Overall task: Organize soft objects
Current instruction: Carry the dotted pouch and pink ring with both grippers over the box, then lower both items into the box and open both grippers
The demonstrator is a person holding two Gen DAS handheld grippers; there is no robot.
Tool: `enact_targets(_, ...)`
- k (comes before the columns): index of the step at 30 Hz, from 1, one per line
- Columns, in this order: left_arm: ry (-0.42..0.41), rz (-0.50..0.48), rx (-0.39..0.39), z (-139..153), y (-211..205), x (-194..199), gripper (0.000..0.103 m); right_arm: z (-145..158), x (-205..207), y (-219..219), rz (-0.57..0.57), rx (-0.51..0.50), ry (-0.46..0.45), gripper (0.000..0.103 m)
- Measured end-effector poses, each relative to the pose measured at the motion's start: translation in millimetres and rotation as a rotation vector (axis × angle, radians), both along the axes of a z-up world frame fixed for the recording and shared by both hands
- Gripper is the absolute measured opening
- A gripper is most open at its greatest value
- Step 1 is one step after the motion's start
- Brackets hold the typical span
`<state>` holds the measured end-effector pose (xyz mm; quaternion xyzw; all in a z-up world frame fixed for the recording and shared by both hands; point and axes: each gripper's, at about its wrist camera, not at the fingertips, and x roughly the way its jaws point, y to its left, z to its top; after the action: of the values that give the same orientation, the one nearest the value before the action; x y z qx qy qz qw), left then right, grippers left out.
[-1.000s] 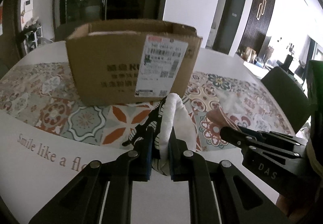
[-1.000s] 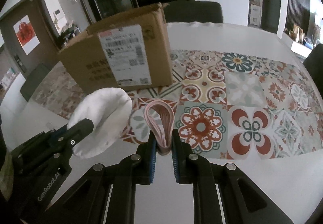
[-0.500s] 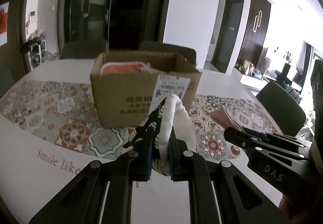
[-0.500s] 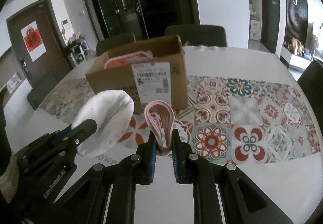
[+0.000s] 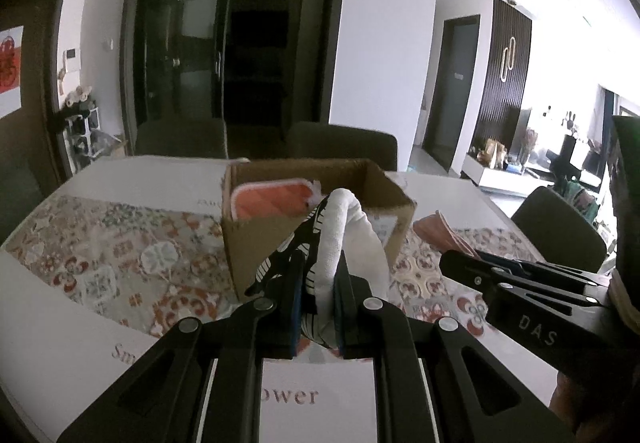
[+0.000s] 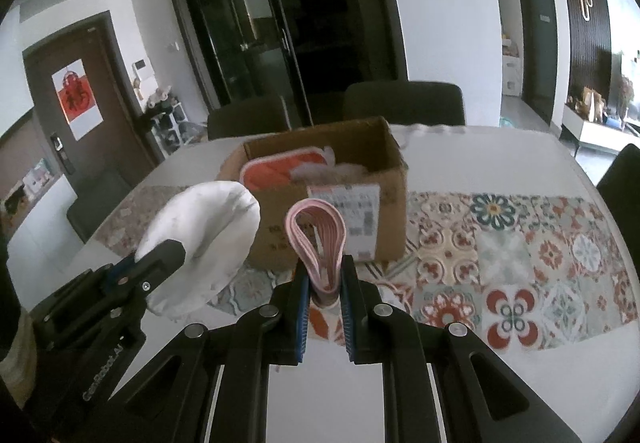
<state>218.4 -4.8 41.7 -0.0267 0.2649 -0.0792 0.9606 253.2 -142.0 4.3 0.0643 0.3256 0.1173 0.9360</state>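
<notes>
Both tongs are clamped: my left gripper (image 5: pixel 318 299) on a white cloth (image 5: pixel 352 239), my right gripper (image 6: pixel 323 285) on a folded pink cloth (image 6: pixel 318 239). Straight ahead, the open box (image 6: pixel 340 203) sits nearer my left.

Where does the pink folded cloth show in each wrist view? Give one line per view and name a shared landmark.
Left wrist view: the pink folded cloth is right of centre, sticking out past the right gripper, beside the cardboard box.
Right wrist view: the cloth is at centre, looped upright between the fingers, in front of the box.
Shared landmark: the open cardboard box with the orange item inside.
</notes>
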Motion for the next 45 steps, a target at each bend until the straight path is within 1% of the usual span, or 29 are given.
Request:
enact_targets(9,-0.046,0.014,0.029,25,11,30,0.014,30,33,19,0.026,-0.031,-0.054,0.016)
enact_targets(13,-0.066,0.028,0.053,31,12,48,0.014,34,54,21,0.036,-0.041,-0.058,0.016)
enact_targets(17,-0.064,0.037,0.064,31,12,68,0.014,37,77,26,0.044,-0.056,-0.053,0.016)
enact_targets(22,-0.056,0.053,0.080,27,12,95,0.014,33,108,29,0.051,-0.075,-0.039,0.016)
enact_targets(27,-0.031,0.059,0.090,16,8,121,0.014,22,137,27,0.054,-0.082,-0.010,0.016)
enact_targets(34,0.015,0.070,0.110,-5,3,154,0.014,4,174,26,0.050,-0.115,0.026,0.016)
enact_targets(39,0.048,0.065,0.112,-21,1,170,0.015,-12,191,23,0.067,-0.113,0.060,0.017)
enact_targets(41,0.057,0.058,0.124,-25,-3,176,0.017,-17,196,23,0.075,-0.122,0.067,0.018)
enact_targets(42,0.062,0.054,0.130,-26,-4,178,0.021,-19,199,23,0.080,-0.124,0.072,0.019)
enact_targets(43,0.068,0.051,0.139,-28,-4,180,0.023,-21,201,22,0.086,-0.121,0.080,0.023)
enact_targets(44,0.067,0.059,0.146,-29,-5,182,0.029,-23,203,21,0.085,-0.122,0.089,0.030)
enact_targets(45,0.067,0.063,0.148,-30,-4,183,0.031,-24,204,20,0.077,-0.117,0.090,0.035)
